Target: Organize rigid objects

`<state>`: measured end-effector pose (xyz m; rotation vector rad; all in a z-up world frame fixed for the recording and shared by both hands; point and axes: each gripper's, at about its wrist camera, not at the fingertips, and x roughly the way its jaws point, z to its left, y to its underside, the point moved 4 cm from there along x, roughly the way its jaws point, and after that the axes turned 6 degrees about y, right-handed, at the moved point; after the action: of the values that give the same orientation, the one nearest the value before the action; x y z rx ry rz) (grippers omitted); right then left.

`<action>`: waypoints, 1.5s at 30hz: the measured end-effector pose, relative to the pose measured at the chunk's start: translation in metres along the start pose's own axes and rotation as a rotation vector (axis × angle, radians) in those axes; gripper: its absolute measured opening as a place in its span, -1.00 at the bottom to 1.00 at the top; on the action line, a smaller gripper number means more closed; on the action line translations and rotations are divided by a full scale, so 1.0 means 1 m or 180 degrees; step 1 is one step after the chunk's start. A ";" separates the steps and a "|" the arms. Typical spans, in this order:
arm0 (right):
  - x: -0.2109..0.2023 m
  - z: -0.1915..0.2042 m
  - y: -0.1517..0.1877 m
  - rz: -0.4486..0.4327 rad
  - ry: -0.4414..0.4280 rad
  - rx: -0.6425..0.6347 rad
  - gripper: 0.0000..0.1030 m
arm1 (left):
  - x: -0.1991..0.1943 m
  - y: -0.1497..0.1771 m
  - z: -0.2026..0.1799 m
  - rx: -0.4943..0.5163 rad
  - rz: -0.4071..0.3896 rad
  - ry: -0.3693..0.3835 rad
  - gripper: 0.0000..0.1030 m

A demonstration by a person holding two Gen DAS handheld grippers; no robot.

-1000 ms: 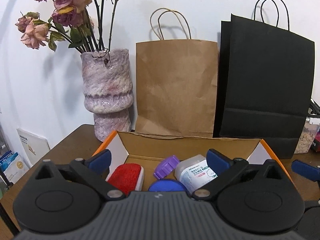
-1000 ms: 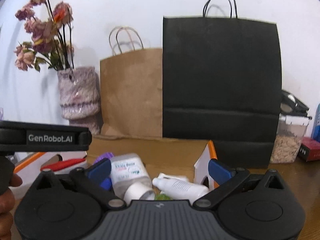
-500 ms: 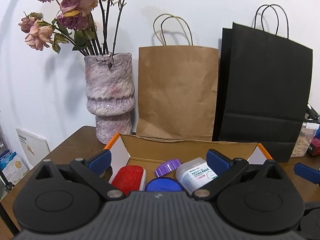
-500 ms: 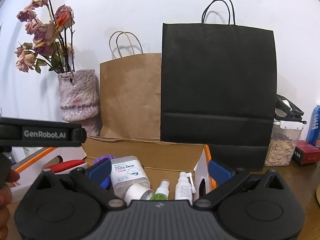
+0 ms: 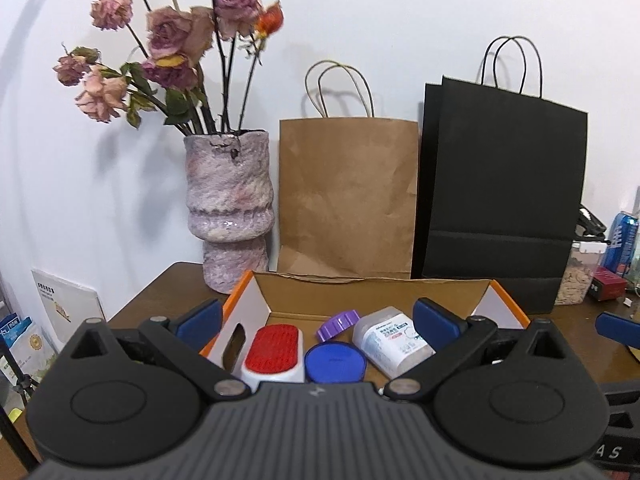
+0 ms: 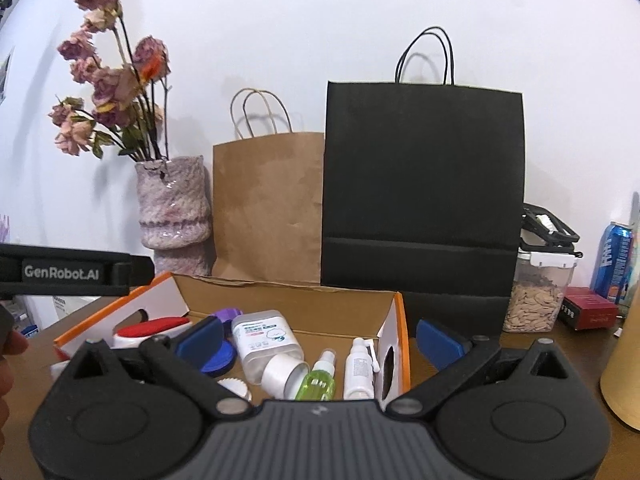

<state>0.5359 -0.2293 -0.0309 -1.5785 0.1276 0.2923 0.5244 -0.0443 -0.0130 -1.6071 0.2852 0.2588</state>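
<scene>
An open cardboard box with orange edges (image 5: 496,294) (image 6: 402,320) stands on the wooden table. It holds a red-topped brush (image 5: 276,350) (image 6: 154,326), a blue round lid (image 5: 335,362), a purple cap (image 5: 339,321), a clear white-capped bottle (image 5: 394,340) (image 6: 266,340), a green spray bottle (image 6: 320,380) and a white spray bottle (image 6: 359,366). My left gripper (image 5: 318,320) is open and empty above the box's near side. My right gripper (image 6: 318,338) is open and empty above the box's right part.
Behind the box stand a pink vase with dried roses (image 5: 228,208), a brown paper bag (image 5: 346,196) and a black paper bag (image 5: 502,188). At the right are a clear jar of seeds (image 6: 538,296), a blue can (image 6: 612,256) and a red box (image 6: 586,312).
Both grippers have pulled back and risen from the box, so more of its contents shows. Both stay open and empty.
</scene>
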 end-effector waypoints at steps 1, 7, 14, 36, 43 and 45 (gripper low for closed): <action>-0.006 0.000 0.001 0.0000 0.0000 -0.0010 1.00 | -0.006 0.001 0.001 0.0005 -0.0006 0.0007 1.00; -0.038 0.002 0.004 -0.0003 -0.0002 0.0009 1.00 | -0.040 0.007 0.009 -0.0016 -0.0033 0.0014 1.00; -0.080 0.008 0.012 0.0011 0.0004 0.0011 1.00 | -0.083 0.018 0.021 -0.0027 -0.0014 0.0023 1.00; -0.286 0.035 0.054 -0.0258 0.0007 0.0015 1.00 | -0.285 0.083 0.046 0.0060 -0.0207 0.0104 1.00; -0.342 0.040 0.072 -0.0297 0.0093 0.0022 1.00 | -0.331 0.110 0.043 0.0091 -0.0229 0.0183 1.00; -0.355 0.040 0.078 -0.0308 0.0113 0.0040 1.00 | -0.343 0.117 0.043 0.0107 -0.0229 0.0200 1.00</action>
<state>0.1704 -0.2275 -0.0124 -1.5728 0.0803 0.1877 0.1628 0.0011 -0.0098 -1.5908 0.2780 0.1479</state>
